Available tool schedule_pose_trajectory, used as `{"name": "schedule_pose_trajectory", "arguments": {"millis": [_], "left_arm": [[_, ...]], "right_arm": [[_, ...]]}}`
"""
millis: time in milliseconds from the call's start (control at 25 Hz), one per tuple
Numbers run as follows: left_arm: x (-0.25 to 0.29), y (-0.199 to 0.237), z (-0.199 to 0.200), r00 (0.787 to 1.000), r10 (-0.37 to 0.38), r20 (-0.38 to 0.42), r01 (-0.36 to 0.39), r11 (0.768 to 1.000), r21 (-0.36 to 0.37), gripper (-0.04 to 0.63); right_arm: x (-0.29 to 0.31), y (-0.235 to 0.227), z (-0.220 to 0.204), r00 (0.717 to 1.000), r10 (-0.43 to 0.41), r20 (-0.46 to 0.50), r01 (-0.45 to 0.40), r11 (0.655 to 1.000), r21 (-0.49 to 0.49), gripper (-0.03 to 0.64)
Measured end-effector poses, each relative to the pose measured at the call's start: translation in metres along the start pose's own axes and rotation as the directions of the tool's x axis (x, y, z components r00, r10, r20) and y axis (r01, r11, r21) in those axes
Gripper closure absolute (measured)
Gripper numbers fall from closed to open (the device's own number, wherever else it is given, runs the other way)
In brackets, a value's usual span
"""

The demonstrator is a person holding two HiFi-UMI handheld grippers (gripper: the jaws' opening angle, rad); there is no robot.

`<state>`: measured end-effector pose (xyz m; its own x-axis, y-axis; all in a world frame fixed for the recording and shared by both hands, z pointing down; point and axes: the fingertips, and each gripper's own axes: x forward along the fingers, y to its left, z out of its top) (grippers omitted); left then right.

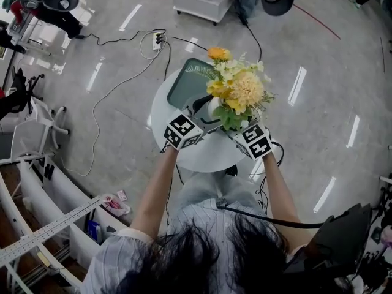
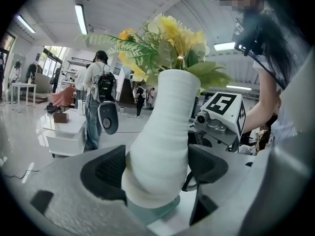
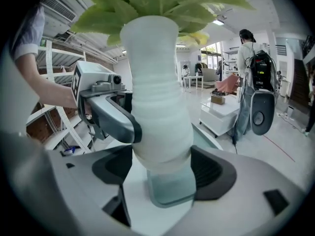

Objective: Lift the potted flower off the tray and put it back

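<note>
Far L in head view, a power strip (image 1: 158, 40) lies on the grey floor (image 1: 73, 84); the round white table (image 1: 202, 155) sits mid-frame, w/ me at its near edge. My L gripper (image 1: 202, 112) enters from lower L, marker cube up; in the L gripper view its two black pads (image 2: 106, 173) are narrowed onto the potted flower (image 2: 162, 132), one pad against each side of the white ribbed pot's lower body, so it's clamped on it. The green tray (image 1: 182, 81) lies on the table's far L part; the pot is over the tray's near R corner, w/ a bit of teal tray showing right under its base in both gripper views; can't tell if the base touches the tray or hangs just above. Pot is roughly upright, leaning slightly in L gripper view; yellow + cream blooms and green leaves spread above the rim. My R gripper (image 1: 231, 126) enters from lower R, opposite the L one; in R gripper view its pads (image 3: 214, 168) also press the pot's lower sides, gripping it. Each gripper shows in the other's view, just beside the pot. Bkgd R in R gripper view: a person (image 3: 243, 58) w/ a backpack (image 3: 261, 65) near a low white cabinet (image 3: 221, 114).
</note>
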<state>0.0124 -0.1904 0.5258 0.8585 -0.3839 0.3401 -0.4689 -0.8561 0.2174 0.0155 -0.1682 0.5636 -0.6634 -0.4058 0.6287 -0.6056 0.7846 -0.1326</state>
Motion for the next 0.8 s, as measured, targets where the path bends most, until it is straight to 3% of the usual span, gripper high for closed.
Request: {"name": "schedule_pose_trajectory", "arguments": {"millis": [800], "left_arm": [[-0.037,-0.110,-0.008,0.988,0.149,0.030,-0.147,0.988,-0.052,0.199]], "right_arm": [[-0.078,0.078,-0.038,0.993,0.107,-0.049,-0.111,0.988,-0.104,0.259]]}}
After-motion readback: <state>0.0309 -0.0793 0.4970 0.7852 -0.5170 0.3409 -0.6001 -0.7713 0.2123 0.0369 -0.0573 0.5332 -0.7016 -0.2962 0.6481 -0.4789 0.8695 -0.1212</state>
